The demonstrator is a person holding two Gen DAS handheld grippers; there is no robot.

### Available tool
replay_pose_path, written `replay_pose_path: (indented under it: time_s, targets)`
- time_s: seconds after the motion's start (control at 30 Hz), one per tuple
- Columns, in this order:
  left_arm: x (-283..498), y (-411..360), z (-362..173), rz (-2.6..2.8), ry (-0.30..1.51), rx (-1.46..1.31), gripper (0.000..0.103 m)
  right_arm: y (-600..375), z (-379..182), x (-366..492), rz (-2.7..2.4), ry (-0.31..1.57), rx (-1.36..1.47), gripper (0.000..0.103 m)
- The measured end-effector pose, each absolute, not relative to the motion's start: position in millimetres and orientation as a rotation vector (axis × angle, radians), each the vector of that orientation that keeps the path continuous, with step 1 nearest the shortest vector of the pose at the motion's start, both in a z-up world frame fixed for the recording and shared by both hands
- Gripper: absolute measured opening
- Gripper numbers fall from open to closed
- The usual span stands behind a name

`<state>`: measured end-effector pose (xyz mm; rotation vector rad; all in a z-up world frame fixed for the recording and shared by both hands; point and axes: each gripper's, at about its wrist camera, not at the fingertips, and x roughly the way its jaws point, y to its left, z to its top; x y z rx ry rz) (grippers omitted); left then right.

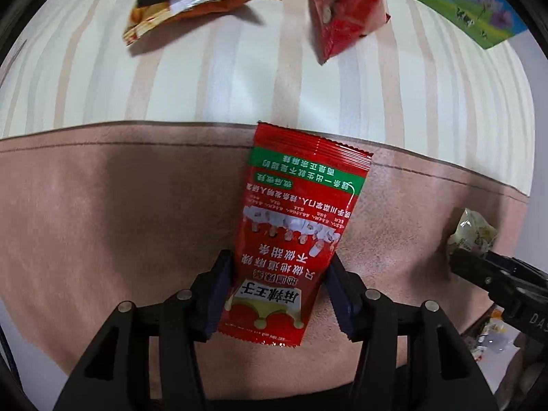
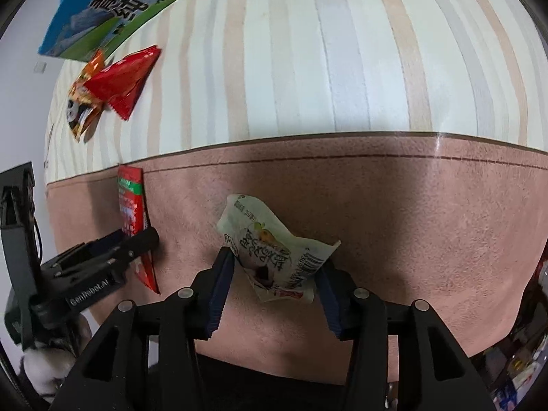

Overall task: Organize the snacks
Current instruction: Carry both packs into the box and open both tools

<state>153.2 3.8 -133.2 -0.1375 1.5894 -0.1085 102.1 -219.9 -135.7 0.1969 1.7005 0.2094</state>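
My left gripper (image 1: pixel 279 287) is shut on a red snack packet (image 1: pixel 301 219) with a green band, held above the pink mat; it also shows in the right wrist view (image 2: pixel 132 205). My right gripper (image 2: pixel 274 274) is shut on a crumpled pale green-white snack packet (image 2: pixel 270 250), also seen at the right of the left wrist view (image 1: pixel 472 233). A panda-print orange bag (image 1: pixel 202 3) and a red triangular packet (image 1: pixel 346 13) lie on the striped surface farther away.
A blue-green milk carton box (image 2: pixel 113 7) lies at the far edge of the striped table (image 2: pixel 342 68). The pink mat (image 2: pixel 411 222) covers the near part. Clutter shows at the far right edge (image 2: pixel 527 359).
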Motion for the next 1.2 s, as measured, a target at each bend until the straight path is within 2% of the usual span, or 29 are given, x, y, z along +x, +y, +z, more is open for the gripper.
replay_pose_path:
  time_s: [0.17, 0.3, 0.5, 0.7, 0.73, 0.9, 1.2]
  targets:
    - [143, -4, -125, -0.111, 1.554, -0.138, 0.046, -209, -138, 97, 0.18, 1.649, 0.145, 0.048]
    - [132, 11, -98, -0.13, 1.521, -0.196, 0.045, -197, -121, 91, 0.227, 1.619, 0.119, 0.047]
    - [136, 17, -20, -0.212, 1.407, -0.286, 0.045, -195, -73, 97, 0.317, 1.543, 0.157, 0.047]
    - [171, 15, 78, -0.313, 1.239, -0.334, 0.045, -195, 2, 138, 0.413, 1.42, 0.226, 0.047]
    - [198, 13, 71, -0.322, 1.226, -0.352, 0.045, -198, 18, 152, 0.424, 1.386, 0.233, 0.047]
    - [255, 23, 102, -0.314, 1.18, -0.372, 0.045, -201, 62, 221, 0.386, 1.25, 0.189, 0.047]
    - [375, 16, 72, -0.271, 1.297, -0.398, 0.045, -194, 50, 340, 0.243, 1.247, 0.112, 0.047]
